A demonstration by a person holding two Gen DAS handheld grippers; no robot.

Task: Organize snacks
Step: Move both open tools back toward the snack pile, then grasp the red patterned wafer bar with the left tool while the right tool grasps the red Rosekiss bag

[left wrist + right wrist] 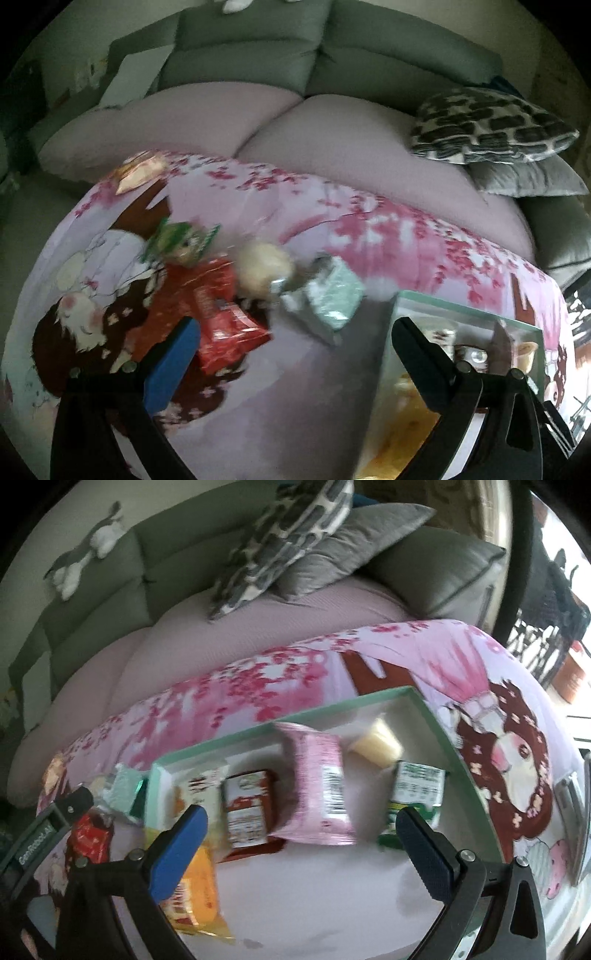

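In the left wrist view my left gripper (295,332) is open and empty above the patterned cloth. Loose snacks lie ahead of it: a red packet (221,317), a green packet (181,240), a cream bun (264,269), a pale green foil packet (328,299) and an orange packet (138,171). The mint-rimmed box (461,314) is at its right. In the right wrist view my right gripper (301,821) is open over the box (465,760), which holds a pink packet (321,782), a brown packet (247,808), a green packet (413,794), a yellow packet (195,893) and a cream piece (376,746).
The table cloth (295,387) shows pink blossoms and cartoon figures. Behind it stands a sofa with pink seat cushions (332,136), a patterned pillow (491,125) and a grey pillow (528,177). The left gripper's body (55,823) shows at the left of the right wrist view.
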